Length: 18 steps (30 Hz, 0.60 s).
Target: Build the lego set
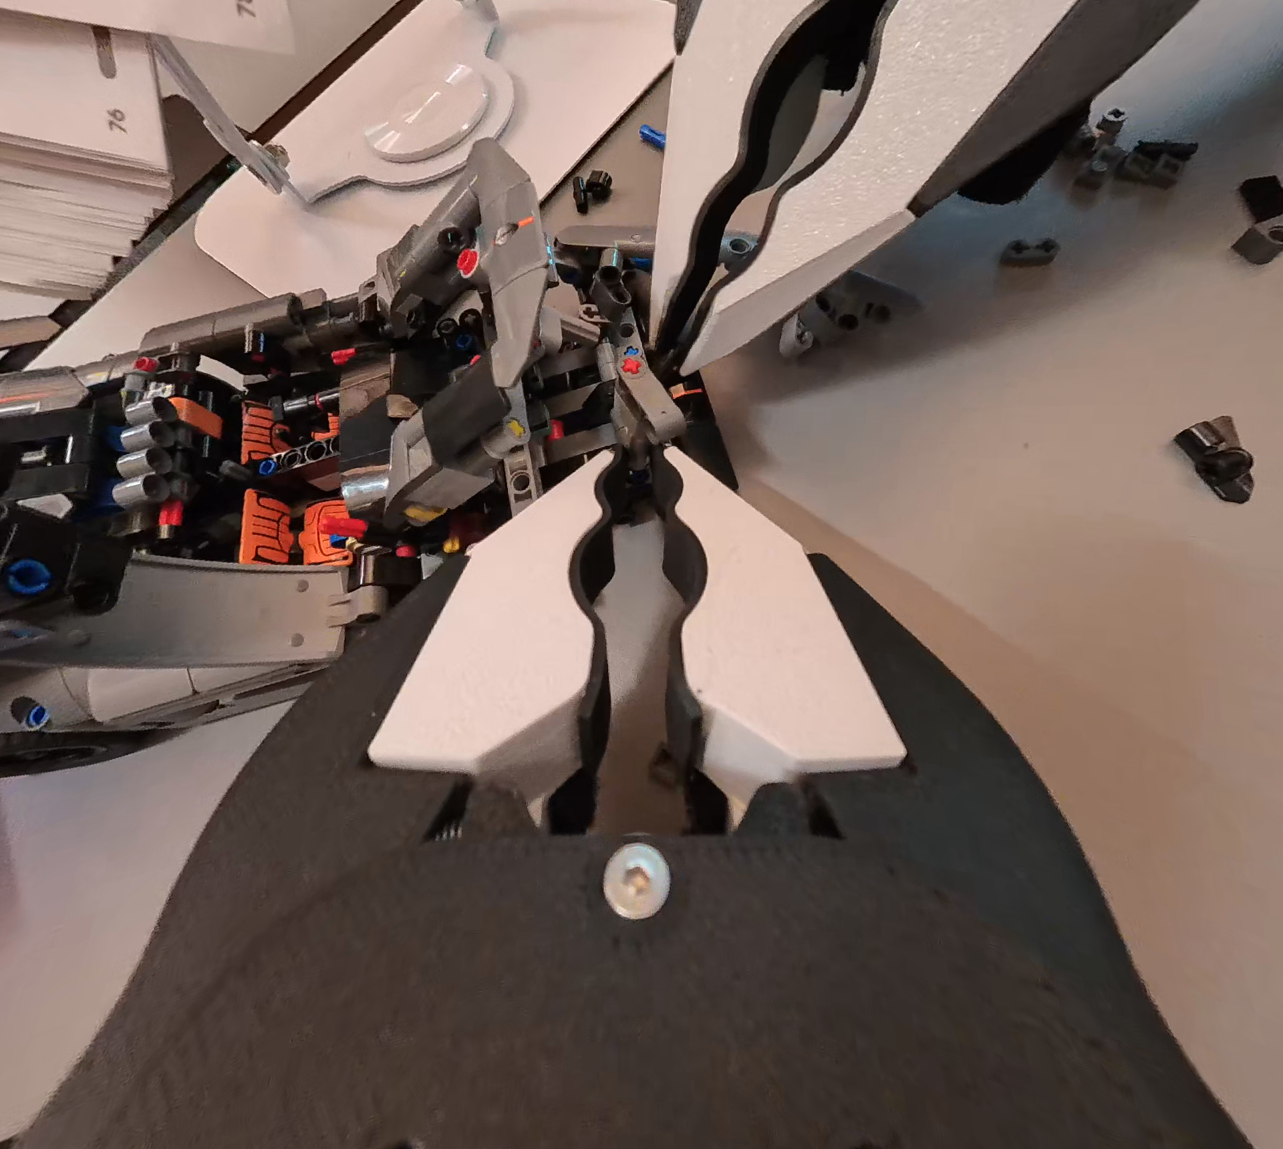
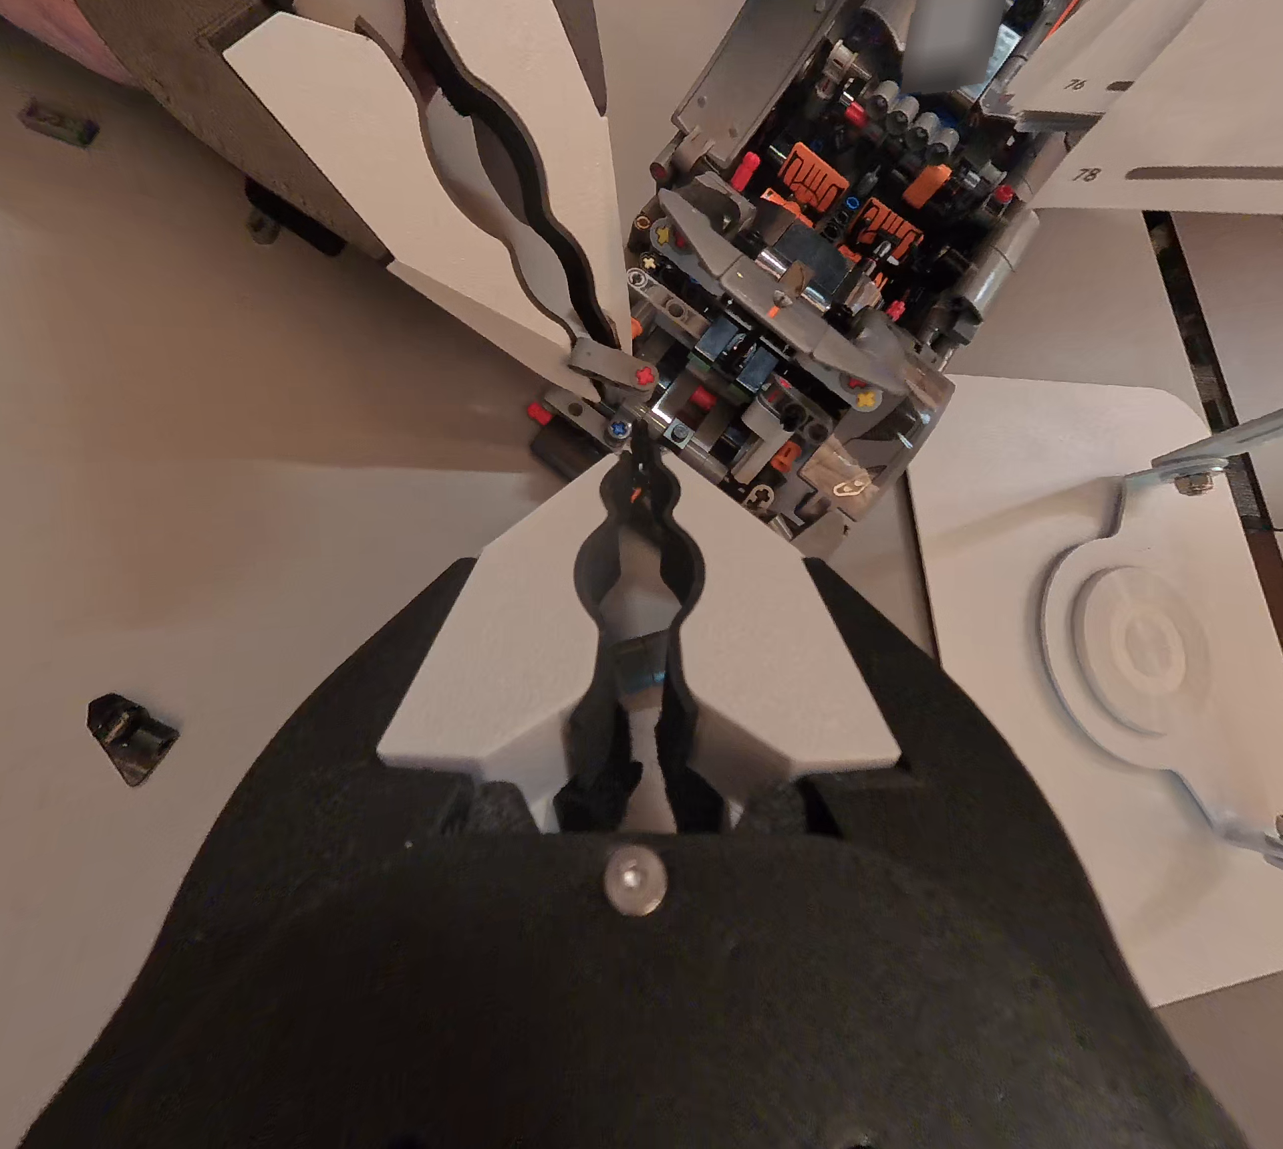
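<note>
Grey and black, the lego car (image 1: 291, 456) lies on the pale bench (image 1: 972, 595) beside a white stand (image 1: 389, 95). Both tools meet at its front corner. Left hand-held gripper (image 1: 639, 456) is pinched on a small grey link (image 1: 642, 400); right hand-held gripper (image 2: 635, 456) is pinched on a dark piece there. Loose parts (image 1: 1218, 456) lie well apart.
</note>
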Available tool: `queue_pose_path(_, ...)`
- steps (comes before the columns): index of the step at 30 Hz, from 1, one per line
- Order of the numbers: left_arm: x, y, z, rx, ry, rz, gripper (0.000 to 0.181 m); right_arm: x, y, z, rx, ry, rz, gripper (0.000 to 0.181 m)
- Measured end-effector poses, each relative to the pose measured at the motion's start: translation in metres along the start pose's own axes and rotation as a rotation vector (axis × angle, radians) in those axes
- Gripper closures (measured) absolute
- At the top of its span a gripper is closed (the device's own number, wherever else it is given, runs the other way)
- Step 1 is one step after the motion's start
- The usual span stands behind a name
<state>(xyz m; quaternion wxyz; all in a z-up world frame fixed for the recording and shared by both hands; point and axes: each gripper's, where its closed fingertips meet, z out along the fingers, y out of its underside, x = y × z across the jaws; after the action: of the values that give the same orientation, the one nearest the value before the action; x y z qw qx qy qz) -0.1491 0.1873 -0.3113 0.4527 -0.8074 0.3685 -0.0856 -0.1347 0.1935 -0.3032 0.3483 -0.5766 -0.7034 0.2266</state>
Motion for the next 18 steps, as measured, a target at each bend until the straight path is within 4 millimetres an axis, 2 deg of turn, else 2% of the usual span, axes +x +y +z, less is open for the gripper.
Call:
queue_pose_path(9, 0.0006, 0.0002, -0.0010, 0.002, 0.069, -0.130, 0.178, -0.0026, -0.0002, 0.0008, 0.000, -0.009, -0.006, 0.180)
queue_pose_path(18, 0.0055, -0.0016, -0.0007, 0.006, 0.105, -0.168, 0.177, -0.0065, -0.0076, -0.0039, 0.038, -0.037, 0.009, 0.180)
